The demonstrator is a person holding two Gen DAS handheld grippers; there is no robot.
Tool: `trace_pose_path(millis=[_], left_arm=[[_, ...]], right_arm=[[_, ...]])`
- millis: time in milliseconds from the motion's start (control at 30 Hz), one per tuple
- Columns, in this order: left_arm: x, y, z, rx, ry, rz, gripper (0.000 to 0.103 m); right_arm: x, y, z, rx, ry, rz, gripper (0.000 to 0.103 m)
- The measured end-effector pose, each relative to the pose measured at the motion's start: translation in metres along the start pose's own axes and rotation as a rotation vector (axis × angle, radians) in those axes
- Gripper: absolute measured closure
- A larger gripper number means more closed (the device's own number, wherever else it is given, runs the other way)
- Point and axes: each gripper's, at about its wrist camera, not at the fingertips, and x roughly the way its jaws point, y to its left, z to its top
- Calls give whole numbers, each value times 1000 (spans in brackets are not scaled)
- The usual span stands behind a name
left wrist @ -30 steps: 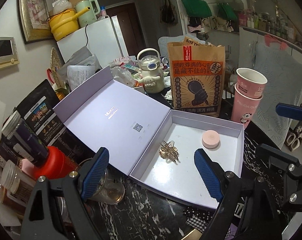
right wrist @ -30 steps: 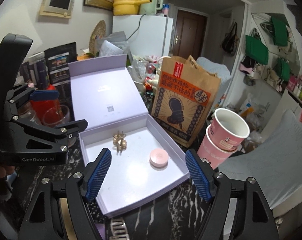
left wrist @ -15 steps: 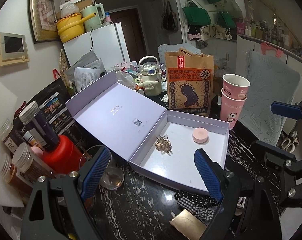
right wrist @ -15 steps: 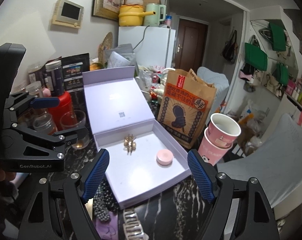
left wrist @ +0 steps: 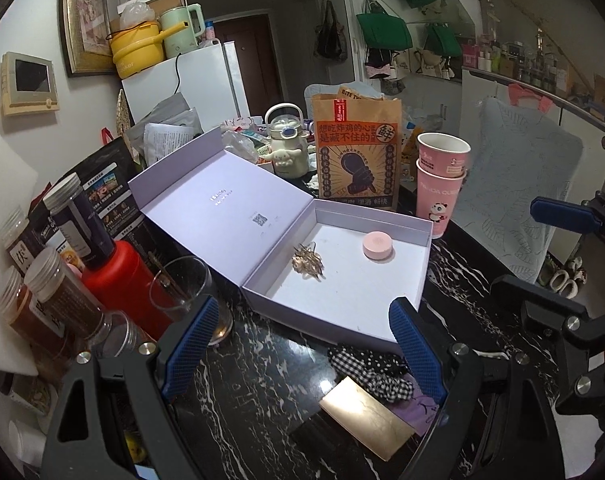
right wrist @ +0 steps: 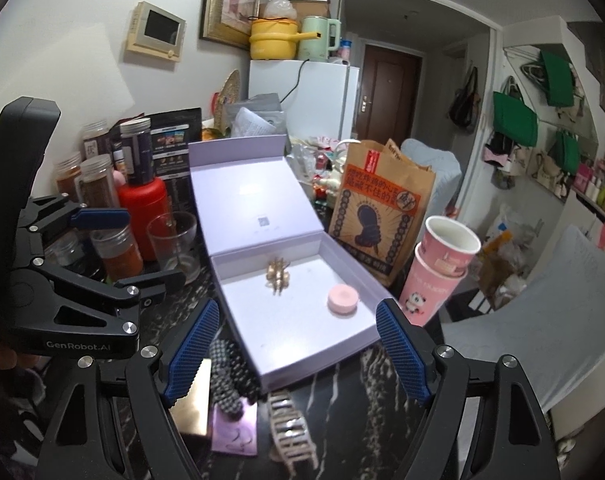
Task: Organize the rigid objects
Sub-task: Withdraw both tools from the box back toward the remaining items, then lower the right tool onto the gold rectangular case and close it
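Observation:
An open lavender box [left wrist: 344, 316] [right wrist: 302, 364] lies on the black marble table, lid flat to the left. Inside are a gold hair claw [left wrist: 308, 266] [right wrist: 277, 276] and a pink round case [left wrist: 377, 245] [right wrist: 342, 299]. In front of the box lie a gold card [left wrist: 366, 416] [right wrist: 192, 404], a checkered scrunchie [left wrist: 370, 372] [right wrist: 232, 376], a purple card [right wrist: 236, 426] and a beige hair clip [right wrist: 292, 428]. My left gripper [left wrist: 302, 350] is open and empty, above these items. My right gripper [right wrist: 294, 350] is open and empty, to its right.
Stacked pink paper cups [left wrist: 442, 184] [right wrist: 438, 268] and a paper bag [left wrist: 356, 160] stand behind the box. A drinking glass [left wrist: 184, 292], a red bottle [left wrist: 122, 276] and spice jars [left wrist: 58, 300] crowd the left. A kettle [left wrist: 286, 144] is at the back.
Both grippers have pulled back and up from the box. The scrunchie, cards and hair clip in front of the box have come into view. Both stay open.

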Motion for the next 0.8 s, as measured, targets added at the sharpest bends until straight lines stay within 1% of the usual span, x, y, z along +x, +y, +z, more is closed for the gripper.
trace_pose_path(millis=[233, 467, 567, 800], left_arm=[[-4, -2, -22, -7, 25, -16, 15], [-4, -2, -45, -26, 61, -29, 15], [-1, 0, -55, -40, 81, -22, 15], [12, 6, -78, -64, 137, -28, 15]], right_arm=[[-10, 14, -21, -17, -2, 3, 21], [-13, 22, -42, 3, 9, 28, 21], [-12, 26, -50, 10, 7, 49, 21], [2, 35, -76, 45, 49, 98, 21]])
